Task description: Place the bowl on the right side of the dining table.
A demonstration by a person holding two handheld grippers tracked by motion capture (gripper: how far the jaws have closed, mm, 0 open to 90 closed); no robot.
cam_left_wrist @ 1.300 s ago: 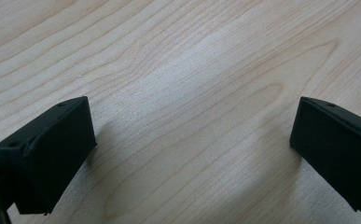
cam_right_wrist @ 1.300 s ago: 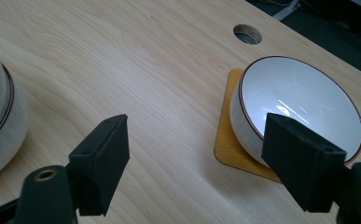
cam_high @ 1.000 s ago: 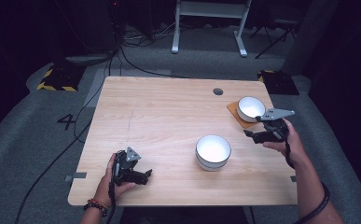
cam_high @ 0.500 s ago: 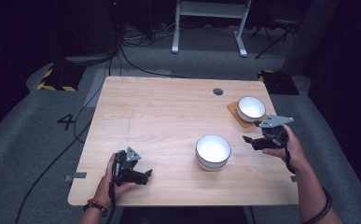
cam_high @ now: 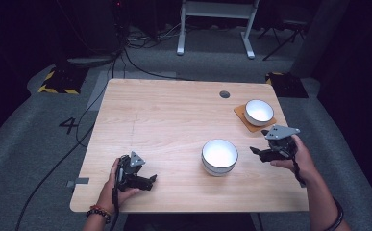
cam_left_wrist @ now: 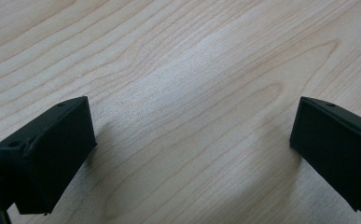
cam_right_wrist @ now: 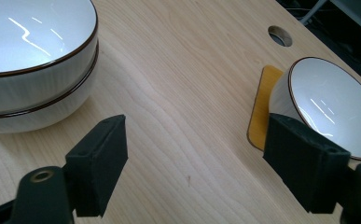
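Bowls sit on the right half of the wooden counter (cam_high: 174, 110): the large bowl (cam_high: 219, 156), which in the right gripper view looks like two white bowls nested one in the other, stands toward the near edge, and the small bowl (cam_high: 259, 111) rests on an orange coaster (cam_high: 241, 114) farther back near the right edge, close to a round hole (cam_high: 224, 94) in the counter. The right hand-held gripper (cam_high: 256, 152) hovers just to the right of the large bowl, its jaws spread wide and holding nothing, pointing into the gap between the two bowls. The left hand-held gripper (cam_high: 151, 180) lies low at the near left of the counter, well apart from the bowls, its jaws also wide apart and empty over bare wood.
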